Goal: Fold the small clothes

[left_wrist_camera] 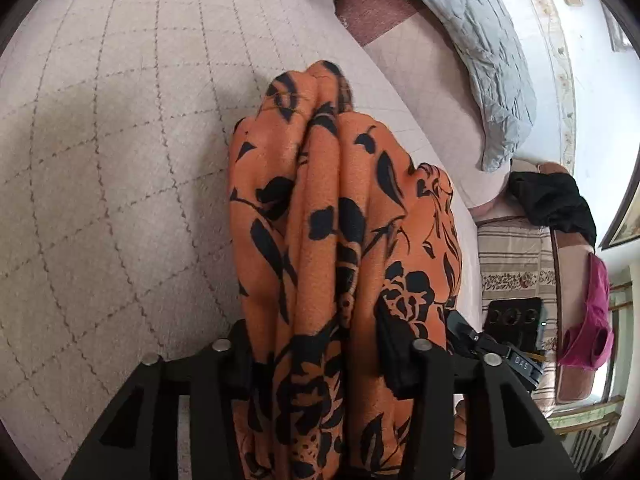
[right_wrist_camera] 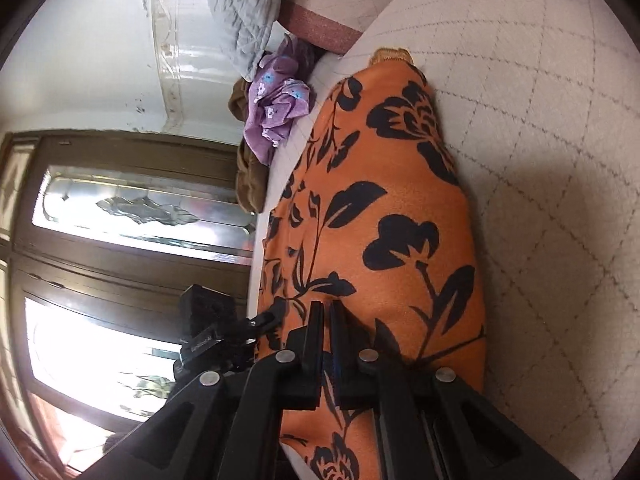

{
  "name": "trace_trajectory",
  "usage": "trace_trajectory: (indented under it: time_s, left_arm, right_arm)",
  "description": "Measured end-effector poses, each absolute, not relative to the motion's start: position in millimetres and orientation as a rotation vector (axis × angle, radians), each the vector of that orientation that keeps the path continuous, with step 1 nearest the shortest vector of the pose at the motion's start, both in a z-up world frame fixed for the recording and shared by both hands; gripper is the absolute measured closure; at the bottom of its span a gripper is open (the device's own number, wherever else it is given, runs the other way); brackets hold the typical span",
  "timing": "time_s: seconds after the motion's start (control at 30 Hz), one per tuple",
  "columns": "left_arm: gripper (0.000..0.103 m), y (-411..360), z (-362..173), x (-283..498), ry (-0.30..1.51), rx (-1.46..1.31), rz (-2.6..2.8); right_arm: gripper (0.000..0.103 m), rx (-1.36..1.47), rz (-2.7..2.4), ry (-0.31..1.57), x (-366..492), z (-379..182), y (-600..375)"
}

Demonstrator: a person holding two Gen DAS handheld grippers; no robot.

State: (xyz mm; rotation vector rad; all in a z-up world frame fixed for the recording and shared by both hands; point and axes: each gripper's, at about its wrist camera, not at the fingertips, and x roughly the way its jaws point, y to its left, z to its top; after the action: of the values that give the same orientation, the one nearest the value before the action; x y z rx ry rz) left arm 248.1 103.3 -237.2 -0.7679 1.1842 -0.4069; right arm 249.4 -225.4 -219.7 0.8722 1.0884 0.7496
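Nearest the left wrist camera, the left tongs [left_wrist_camera: 320, 364] stood partly apart with thick bunched folds of the orange cloth printed with black flowers [left_wrist_camera: 340, 240] between them; the cloth hid the inner faces of the pads, so whether they pressed on it could not be told. The right tongs [right_wrist_camera: 325, 344] were clenched tight, pinching a thin edge of that same cloth [right_wrist_camera: 384, 208], whose lower end ran out of the picture. It draped onto the cream quilted bed cover with diamond stitching [left_wrist_camera: 120, 160]. Beside the left tongs, a small black device [left_wrist_camera: 524, 364] carried letters too small to read surely; a similar label in the right view was illegible. Farther off lay a crumpled purple floral garment [right_wrist_camera: 276, 108], a grey quilted blanket [left_wrist_camera: 492, 60], and a magenta garment [left_wrist_camera: 592, 320].
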Motion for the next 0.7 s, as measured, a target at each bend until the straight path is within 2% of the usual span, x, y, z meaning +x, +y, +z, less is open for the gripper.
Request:
trace_trajectory:
  time_s: [0.17, 0.4, 0.47, 0.53, 0.63, 0.67, 0.7]
  left_arm:
    - [0.07, 92.5, -226.6, 245.5, 1.162, -0.709, -0.388]
    - [0.07, 90.3, -228.9, 250.8, 1.16, -0.721, -0.391]
    - [0.067, 90.1, -228.7, 250.5, 1.16, -0.71, -0.391]
    - [0.066, 89.7, -228.9, 251.0, 1.164, -0.714, -0.392]
    - [0.065, 92.3, -229.7, 249.6, 1.166, -0.714, -0.395]
    - [0.065, 92.1, -229.4, 249.0, 1.164, -0.708, -0.394]
    - [0.065, 91.6, -228.8, 248.5, 1.162, -0.699, -0.393]
  right_arm:
    - [0.103, 0.873, 0.764, 1.005, 240.5, -206.6, -221.5]
    - [0.103, 0.855, 0.846, 0.988, 234.4, -190.0, -206.0]
    - [0.098, 0.593, 0.742, 0.965, 223.7, -165.0, -196.2]
    - [0.099, 0.361, 0.664, 0.905, 211.4, -144.0, -186.0]
    - [0.098, 0.153, 0.599, 0.861, 192.9, -125.5, -180.1]
    - [0.089, 0.136, 0.58, 0.857, 189.2, -122.3, -180.9]
    - [0.04, 0.122, 0.56, 0.833, 183.6, -118.0, -183.1]
